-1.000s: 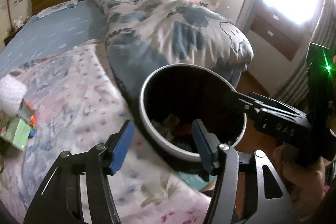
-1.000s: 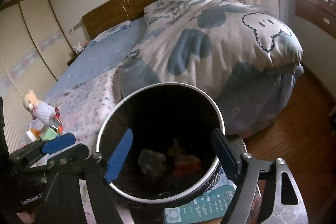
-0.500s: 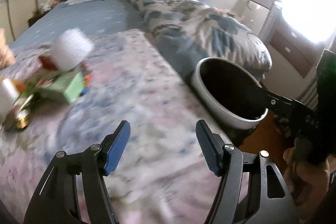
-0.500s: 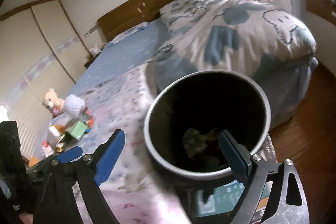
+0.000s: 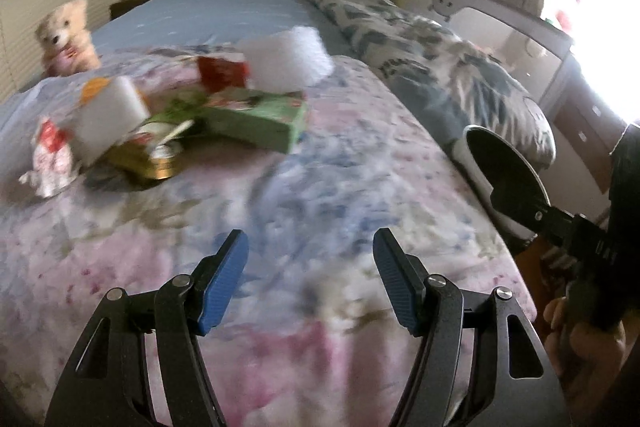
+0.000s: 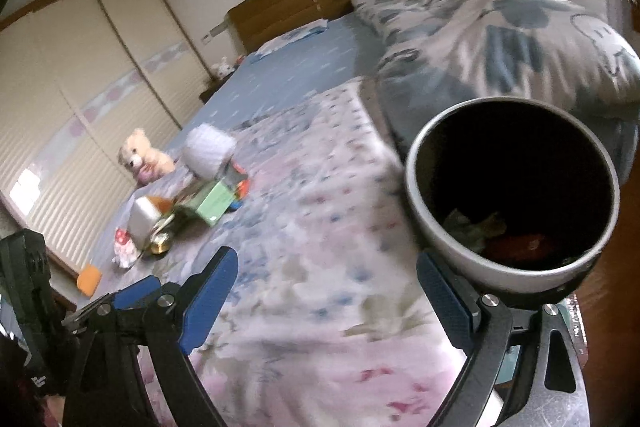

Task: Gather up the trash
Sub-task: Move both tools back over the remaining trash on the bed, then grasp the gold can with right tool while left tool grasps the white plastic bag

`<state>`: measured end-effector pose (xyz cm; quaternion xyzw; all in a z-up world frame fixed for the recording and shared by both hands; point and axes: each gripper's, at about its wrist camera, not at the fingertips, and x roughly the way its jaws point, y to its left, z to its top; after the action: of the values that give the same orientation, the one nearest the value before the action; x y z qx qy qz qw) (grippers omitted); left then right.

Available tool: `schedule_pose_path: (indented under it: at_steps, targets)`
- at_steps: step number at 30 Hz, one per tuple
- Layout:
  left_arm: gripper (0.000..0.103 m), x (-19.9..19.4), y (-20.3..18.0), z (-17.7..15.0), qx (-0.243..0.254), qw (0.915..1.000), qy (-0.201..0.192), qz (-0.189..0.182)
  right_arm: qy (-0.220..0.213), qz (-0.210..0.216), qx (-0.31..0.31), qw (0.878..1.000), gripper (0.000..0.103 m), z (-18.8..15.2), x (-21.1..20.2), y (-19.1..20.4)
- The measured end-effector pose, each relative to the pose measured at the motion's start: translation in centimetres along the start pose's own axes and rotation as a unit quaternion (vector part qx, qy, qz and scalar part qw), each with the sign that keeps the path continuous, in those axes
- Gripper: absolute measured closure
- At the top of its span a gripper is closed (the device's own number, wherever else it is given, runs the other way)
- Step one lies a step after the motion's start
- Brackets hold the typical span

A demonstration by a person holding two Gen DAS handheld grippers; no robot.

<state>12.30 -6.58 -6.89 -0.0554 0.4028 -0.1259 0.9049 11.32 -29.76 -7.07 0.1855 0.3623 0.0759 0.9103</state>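
1. My left gripper (image 5: 310, 277) hangs over the near part of the floral bedspread (image 5: 320, 195), jaws spread wide with nothing between them.
2. My right gripper (image 6: 326, 291) is also over the bedspread, jaws wide apart and holding nothing; its right finger sits just below the trash bin (image 6: 512, 195).
3. The trash bin stands off the right edge of the bed, beside the bedspread; in the right wrist view I see crumpled bits and something red at its bottom.
4. The trash pile (image 5: 180, 115) lies on the bedspread, well beyond the left gripper and far left of the bin.
5. In that pile I make out a green box (image 5: 260, 123), a red packet (image 5: 222, 73) behind it, a gold tin (image 5: 148, 161) in front, and a white crumpled wrapper (image 5: 50, 157) at the left end. The picture is blurred here, so I cannot tell finer detail.
6. A white fuzzy roll (image 5: 288, 61) sits just behind the green box.
7. A teddy bear (image 5: 66, 37) sits farther left of the pile, near the bed's left edge.
8. A blue-patterned duvet (image 5: 440, 67) is heaped behind the bin.
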Motion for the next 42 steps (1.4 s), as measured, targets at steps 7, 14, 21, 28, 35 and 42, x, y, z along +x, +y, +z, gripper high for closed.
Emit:
schedule_pose_path:
  at_steps: [7, 14, 21, 28, 35, 42]
  targets:
    - [0.037, -1.0, 4.0, -0.6, -0.032, 0.9991, -0.005, 0.025, 0.023, 0.021, -0.026, 0.999, 0.011, -1.1, 2.2, 3.7]
    - [0.037, -2.0, 7.8, -1.2, -0.057, 0.9968, -0.011, 0.054, 0.040, 0.043, -0.049, 0.997, 0.011, -1.8, 4.0, 7.3]
    - [0.037, -2.5, 11.2, -1.4, -0.083, 0.9936, -0.015, 0.075, 0.055, 0.059, -0.069, 0.994, 0.011, -2.5, 5.8, 10.5]
    - [0.037, -2.9, 14.0, -1.2, -0.096, 0.9908, -0.016, 0.093, 0.068, 0.068, -0.075, 0.993, 0.011, -2.8, 7.5, 12.8]
    - [0.037, -3.2, 17.1, -0.2, -0.102, 0.9885, -0.023, 0.109, 0.083, 0.078, -0.069, 0.991, 0.011, -2.8, 9.7, 14.8]
    - [0.037, -2.4, 19.9, 1.0, -0.109, 0.9870, -0.020, 0.116, 0.094, 0.089, -0.068, 0.989, 0.011, -2.7, 12.0, 17.0]
